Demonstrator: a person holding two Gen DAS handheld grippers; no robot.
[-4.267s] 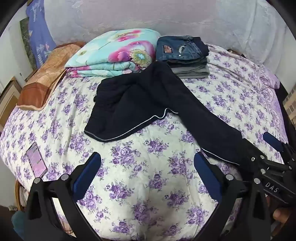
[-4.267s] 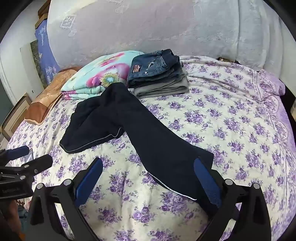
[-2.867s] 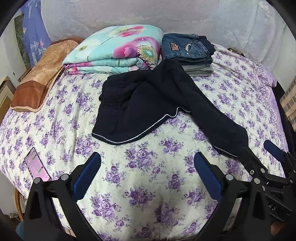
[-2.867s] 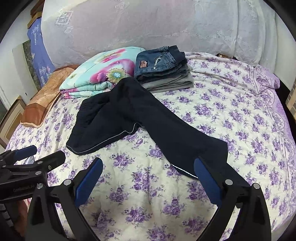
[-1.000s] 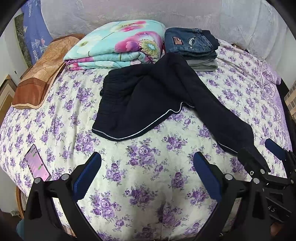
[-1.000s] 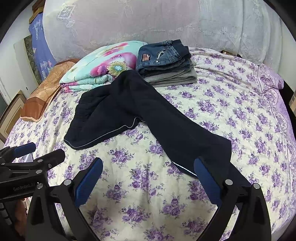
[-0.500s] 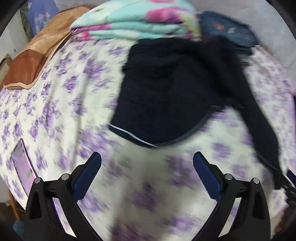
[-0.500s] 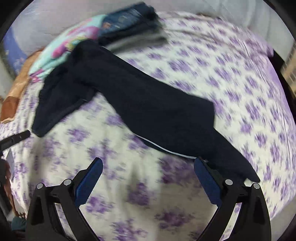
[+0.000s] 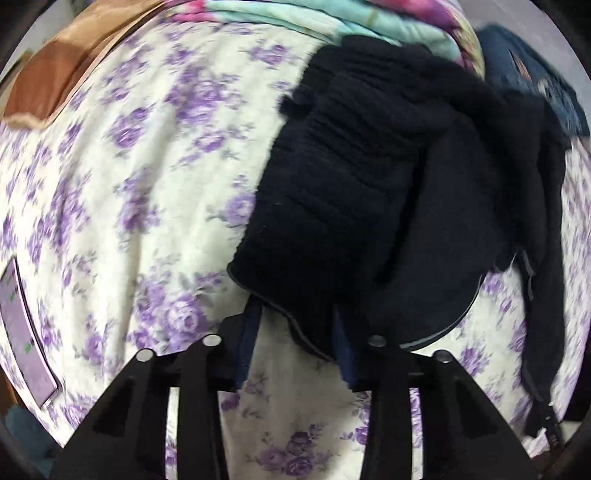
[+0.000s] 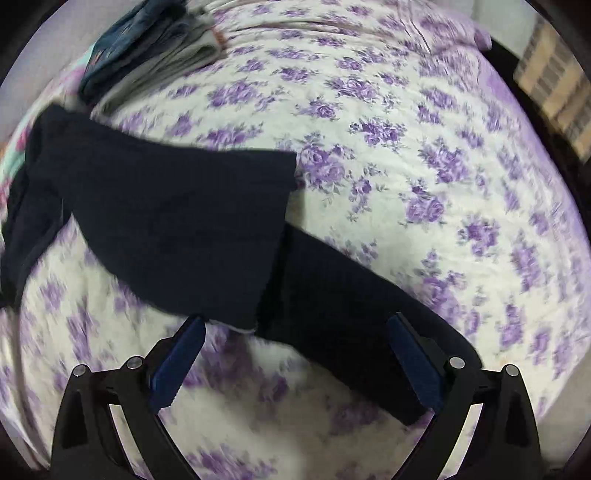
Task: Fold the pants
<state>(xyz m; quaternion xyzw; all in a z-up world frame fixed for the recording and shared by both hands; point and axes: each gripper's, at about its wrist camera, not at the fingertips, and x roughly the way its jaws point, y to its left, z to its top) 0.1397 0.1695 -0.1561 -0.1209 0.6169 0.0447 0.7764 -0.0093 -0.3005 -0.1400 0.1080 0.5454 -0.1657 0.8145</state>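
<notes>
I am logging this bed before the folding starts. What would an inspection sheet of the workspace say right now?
Surface: bedspread with purple flowers, covering the bed.
Job's things: dark pants lie unfolded; one leg stretches across the bed.
Clutter: folded floral blanket, stack of folded jeans, brown pillow, phone near the edge.
Grippers: left gripper has just been closing, jaws narrow around the pants' hem; whether the pads press it is unclear. Right gripper is open, straddling the leg's end without clamping.
Cables: nothing seen.
Surroundings: striped thing beyond the bed; too blurred to identify.
</notes>
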